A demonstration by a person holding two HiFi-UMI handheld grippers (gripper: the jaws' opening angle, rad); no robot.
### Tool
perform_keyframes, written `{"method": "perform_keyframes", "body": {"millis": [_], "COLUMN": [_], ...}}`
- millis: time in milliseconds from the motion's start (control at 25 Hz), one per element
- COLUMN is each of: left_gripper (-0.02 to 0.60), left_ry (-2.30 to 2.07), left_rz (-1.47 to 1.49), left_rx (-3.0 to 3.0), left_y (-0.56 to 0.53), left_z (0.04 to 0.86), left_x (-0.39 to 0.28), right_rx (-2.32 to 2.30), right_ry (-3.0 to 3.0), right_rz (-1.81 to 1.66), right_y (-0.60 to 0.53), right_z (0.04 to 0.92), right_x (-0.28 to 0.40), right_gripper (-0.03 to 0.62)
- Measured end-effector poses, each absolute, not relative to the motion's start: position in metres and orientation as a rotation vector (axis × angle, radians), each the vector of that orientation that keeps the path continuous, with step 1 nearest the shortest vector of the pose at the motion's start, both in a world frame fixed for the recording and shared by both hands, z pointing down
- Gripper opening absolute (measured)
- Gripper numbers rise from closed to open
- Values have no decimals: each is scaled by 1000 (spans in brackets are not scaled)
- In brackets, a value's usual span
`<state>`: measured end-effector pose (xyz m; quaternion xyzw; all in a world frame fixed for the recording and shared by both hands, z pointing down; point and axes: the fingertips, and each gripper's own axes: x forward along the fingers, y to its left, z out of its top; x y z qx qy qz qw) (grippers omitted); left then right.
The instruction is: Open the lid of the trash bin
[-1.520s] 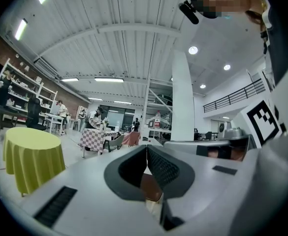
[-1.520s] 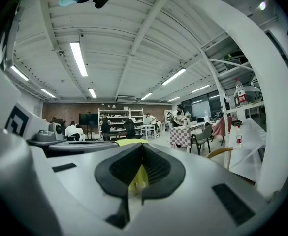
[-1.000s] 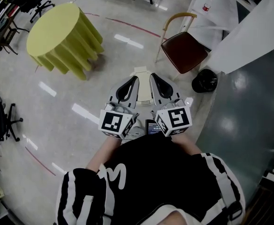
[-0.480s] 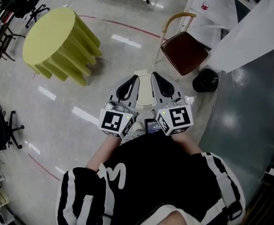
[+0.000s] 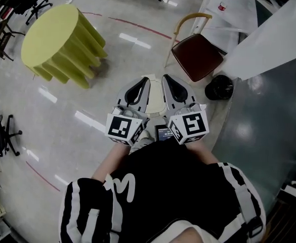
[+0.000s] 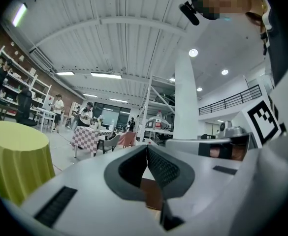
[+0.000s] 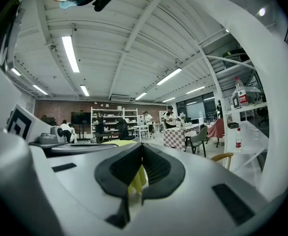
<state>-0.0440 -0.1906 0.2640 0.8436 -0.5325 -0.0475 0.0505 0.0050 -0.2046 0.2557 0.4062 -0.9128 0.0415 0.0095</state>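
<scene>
In the head view a cream trash bin [image 5: 155, 96] with its lid down stands on the floor just ahead of the person, mostly hidden between and under the two grippers. My left gripper [image 5: 144, 81] is held close to the body on the bin's left side, jaws together and empty. My right gripper [image 5: 165, 78] sits alongside on the bin's right, also shut with nothing in it. Both point forward, raised above the bin. In the left gripper view the left gripper [image 6: 146, 147] shows pads touching at the tip. The right gripper [image 7: 142, 145] looks the same in its own view.
A chair with a brown seat [image 5: 197, 57] stands ahead to the right, with a round black object [image 5: 219, 87] on the floor beside it. A round table under a yellow cloth [image 5: 56, 40] is far left. White sheeting [image 5: 269, 39] and a grey floor patch lie to the right.
Both grippers stay shut and side by side over the bin. The view has drifted slightly, so the yellow table and chair sit a little further left and up.
</scene>
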Motion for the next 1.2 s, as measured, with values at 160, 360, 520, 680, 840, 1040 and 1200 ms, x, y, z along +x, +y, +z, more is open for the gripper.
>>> {"method": "perform_keyframes", "body": {"millis": [160, 360, 520, 680, 840, 1040, 1200], "left_gripper": [11, 11, 11, 11, 11, 11, 11], "left_ry": [-1684, -1736, -1760, -1781, -1788, -1808, -1817], "left_rz": [-187, -179, -178, -178, -183, -164, -146], "left_rx": [2559, 2530, 2505, 2479, 2454, 2424, 2397], "left_y": [-195, -196, -195, -193, -195, -195, -196], "left_z": [255, 254, 258, 261, 266, 281, 293], "left_x": [-38, -36, -38, -44, -50, -56, -64], "right_rx": [1200, 1143, 1107, 1082, 1070, 1044, 1021], "right_ry": [-2879, -2907, -2914, -2916, -2914, -2912, -2897], "right_rz": [124, 117, 120, 123, 133, 149, 159], "right_y": [-211, -217, -217, -218, -223, -225, -228], "right_z": [252, 249, 253, 255, 260, 271, 282], "right_x": [10, 10, 9, 6, 4, 3, -3], "right_gripper": [11, 11, 11, 11, 11, 11, 11]}}
